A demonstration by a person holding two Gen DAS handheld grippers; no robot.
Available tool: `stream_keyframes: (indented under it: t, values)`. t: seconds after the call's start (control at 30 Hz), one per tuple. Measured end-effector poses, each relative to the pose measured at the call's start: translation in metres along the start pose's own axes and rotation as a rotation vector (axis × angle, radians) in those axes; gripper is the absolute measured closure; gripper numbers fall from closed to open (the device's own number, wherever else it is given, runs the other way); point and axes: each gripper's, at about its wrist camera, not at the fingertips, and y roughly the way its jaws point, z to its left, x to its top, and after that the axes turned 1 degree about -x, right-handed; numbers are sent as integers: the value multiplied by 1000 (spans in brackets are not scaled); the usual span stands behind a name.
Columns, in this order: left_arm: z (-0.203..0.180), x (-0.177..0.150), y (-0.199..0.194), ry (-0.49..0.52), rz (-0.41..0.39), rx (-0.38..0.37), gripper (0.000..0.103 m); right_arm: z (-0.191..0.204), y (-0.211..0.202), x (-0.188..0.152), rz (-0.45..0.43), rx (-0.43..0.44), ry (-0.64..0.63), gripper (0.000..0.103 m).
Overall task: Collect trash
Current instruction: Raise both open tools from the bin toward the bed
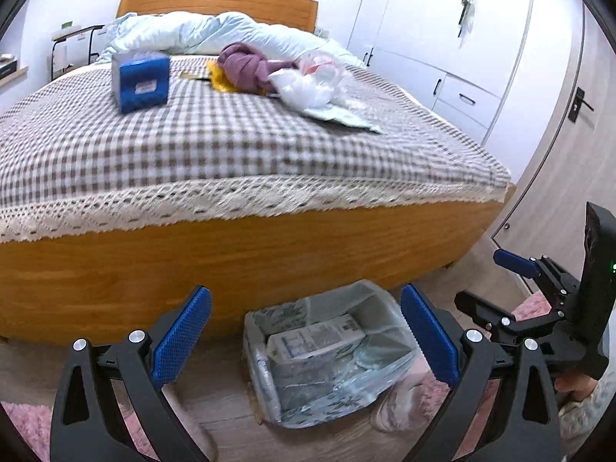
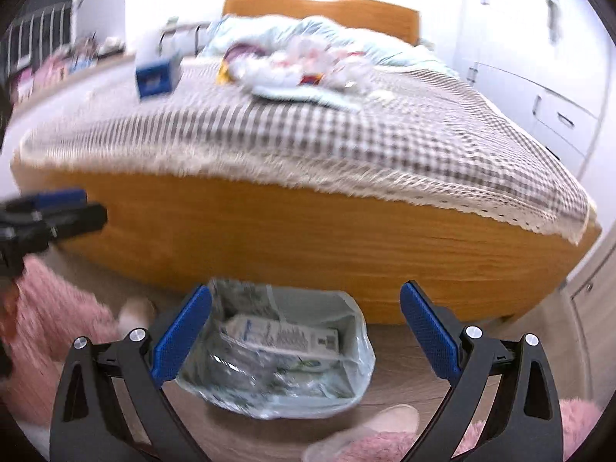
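i hold both tools wide apart and empty, left tool (image 1: 306, 340) and right tool (image 2: 306, 340), above the lined bin (image 1: 327, 354) on the floor by the bed (image 1: 238, 246). next i reach far for the plastic bags (image 1: 312, 84) on the bedspread.

R hand-held gripper (image 2: 306, 331) open over trash bag (image 2: 285, 358).

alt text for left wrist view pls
The open left tool hangs over a lined trash bin holding a carton, at the foot of a checked bed strewn with plastic bags and a blue tissue box.
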Motion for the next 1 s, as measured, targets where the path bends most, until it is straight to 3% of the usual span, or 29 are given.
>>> stream_keyframes:
  t: [0.17,0.27,0.4,0.57,1.0]
  values:
    - [-16,-1,-5,64,-88,7,8,-13,-10,10,-109,-8,124,8]
    - [-17,-2,11,58,-38,11,8,-11,-12,13,-150,-32,138,8]
    - [-18,1,17,54,-56,6,8,1,-13,10,-208,-74,71,8]
    - [-19,1,15,39,-80,-7,8,7,-13,6,-244,-118,14,8]
    - [-21,4,14,25,-100,-13,8,-8,-16,4,-251,-105,92,8]
